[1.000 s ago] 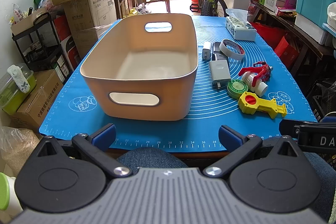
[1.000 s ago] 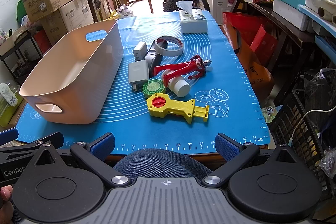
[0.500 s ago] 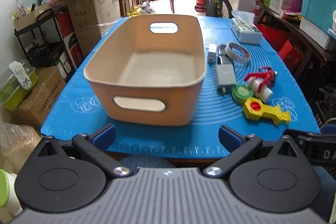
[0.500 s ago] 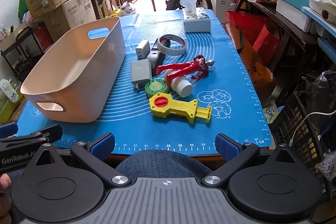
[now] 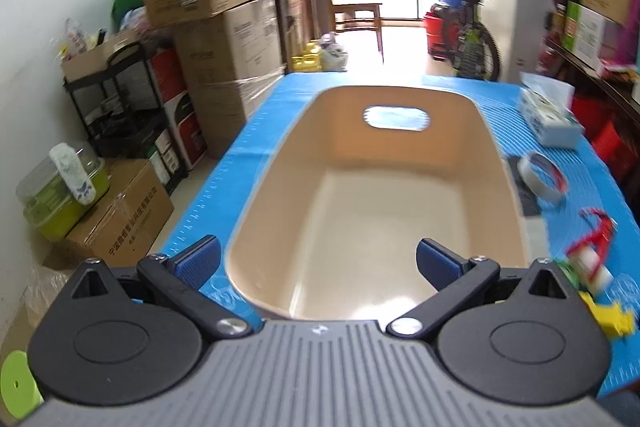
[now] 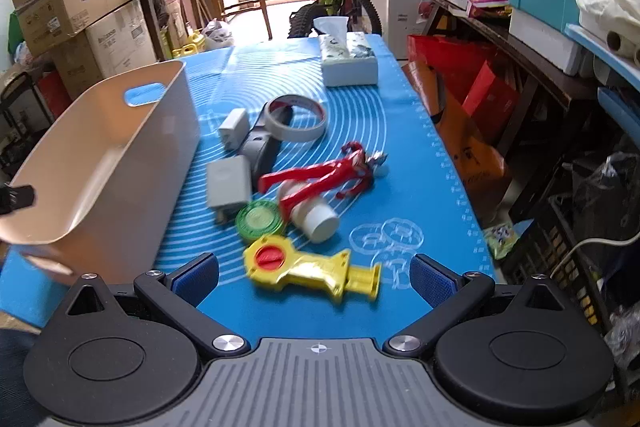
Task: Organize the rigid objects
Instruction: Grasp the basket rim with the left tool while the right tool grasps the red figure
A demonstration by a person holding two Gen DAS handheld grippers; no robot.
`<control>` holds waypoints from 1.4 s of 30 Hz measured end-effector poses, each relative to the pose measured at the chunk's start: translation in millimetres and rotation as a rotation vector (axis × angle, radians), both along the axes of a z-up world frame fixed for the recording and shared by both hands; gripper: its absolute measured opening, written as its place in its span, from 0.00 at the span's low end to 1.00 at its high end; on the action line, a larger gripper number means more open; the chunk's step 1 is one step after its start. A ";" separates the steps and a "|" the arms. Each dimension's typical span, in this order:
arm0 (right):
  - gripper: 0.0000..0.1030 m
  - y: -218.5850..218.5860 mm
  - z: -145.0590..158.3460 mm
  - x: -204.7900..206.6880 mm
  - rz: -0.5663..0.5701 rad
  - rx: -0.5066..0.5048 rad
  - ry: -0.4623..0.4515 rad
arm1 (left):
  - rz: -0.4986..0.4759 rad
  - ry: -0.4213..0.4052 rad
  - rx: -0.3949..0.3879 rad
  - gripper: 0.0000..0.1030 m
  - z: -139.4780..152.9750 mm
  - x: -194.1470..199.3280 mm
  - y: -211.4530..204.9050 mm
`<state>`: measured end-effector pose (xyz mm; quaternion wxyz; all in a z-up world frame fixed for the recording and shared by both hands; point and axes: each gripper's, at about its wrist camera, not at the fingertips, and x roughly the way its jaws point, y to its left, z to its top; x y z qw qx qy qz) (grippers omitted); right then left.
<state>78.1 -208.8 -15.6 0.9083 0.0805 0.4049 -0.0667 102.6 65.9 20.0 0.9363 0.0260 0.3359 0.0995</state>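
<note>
The yellow toy [image 6: 316, 273] lies on the tabletop just ahead of my spread, empty right gripper [image 6: 314, 277]; my left gripper [image 5: 318, 265], also spread, hovers over the empty bin [image 5: 500, 163]. A skewed pinch could skid the toy away.

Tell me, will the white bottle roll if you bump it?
Probably. The white bottle is round and lies on its side on the smooth mat. The red figure lies across it, so that may slow it.

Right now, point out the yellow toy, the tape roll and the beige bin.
yellow toy [image 6: 316, 273]: right wrist view, middle of its body.
tape roll [image 6: 295, 123]: right wrist view, near band.
beige bin [image 5: 380, 223]: left wrist view, bare inner floor.
</note>
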 end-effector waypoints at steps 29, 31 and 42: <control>0.98 -26.1 -39.6 99.7 -0.123 0.077 0.046 | 0.086 0.167 -0.193 0.15 -45.7 55.3 71.9; 0.98 -32.3 -41.6 111.3 -0.163 0.113 0.058 | 0.087 0.162 -0.205 0.14 -46.0 57.0 74.4; 0.98 -53.7 -68.5 171.5 -0.321 0.151 0.188 | 0.076 0.155 -0.165 0.15 -46.2 58.0 71.9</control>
